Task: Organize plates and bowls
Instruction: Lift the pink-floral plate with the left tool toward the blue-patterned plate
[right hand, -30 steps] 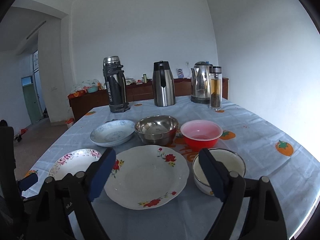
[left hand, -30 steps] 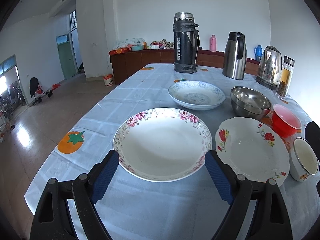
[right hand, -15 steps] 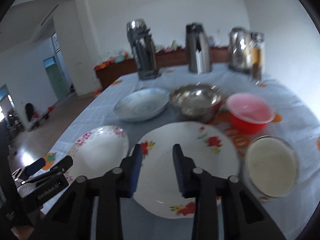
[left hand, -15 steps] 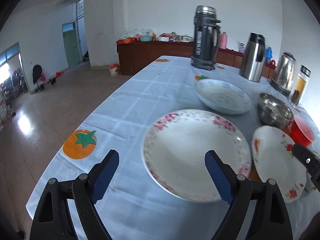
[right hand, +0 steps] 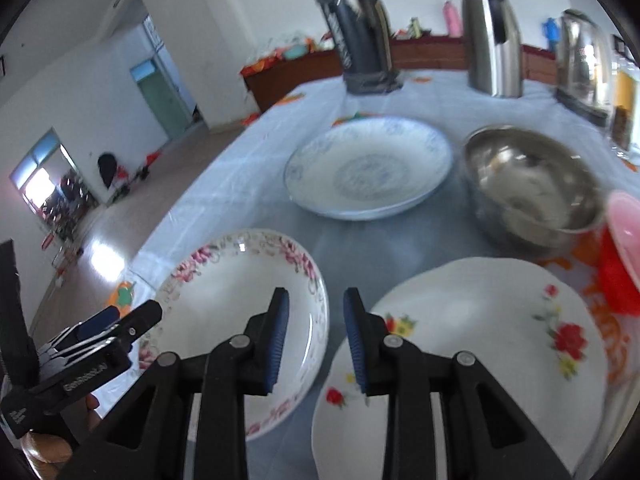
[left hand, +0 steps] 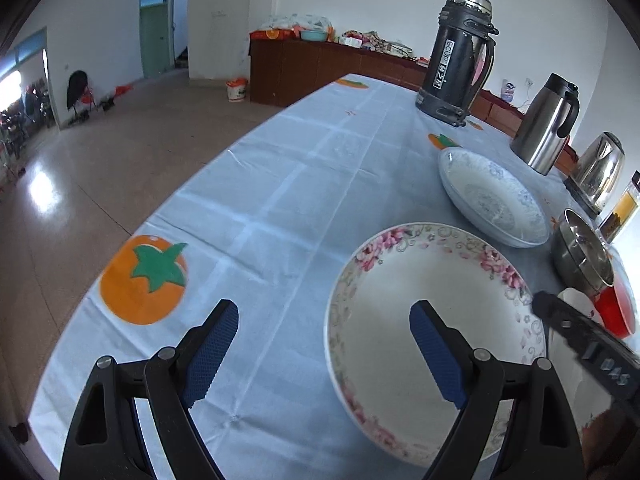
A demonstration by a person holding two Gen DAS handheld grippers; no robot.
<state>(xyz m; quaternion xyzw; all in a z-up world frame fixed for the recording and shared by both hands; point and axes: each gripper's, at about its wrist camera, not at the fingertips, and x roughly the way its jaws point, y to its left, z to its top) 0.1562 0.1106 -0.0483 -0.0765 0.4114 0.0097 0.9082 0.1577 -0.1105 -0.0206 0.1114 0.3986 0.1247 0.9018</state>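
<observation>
- Rim of the pink-flowered plate (right hand: 240, 320) is found just left of the right gripper (right hand: 314, 340), whose jaws have just been closing to a narrow gap with nothing between them.
- Red-flowered plate (right hand: 480, 360) is seen just to its right, near the first.
- Left gripper (left hand: 324, 354) is held wide and empty, its right finger over the pink-flowered plate (left hand: 432, 328).
- Both plates are white, shallow and empty, resting flat on the blue tablecloth (left hand: 300, 184).
</observation>
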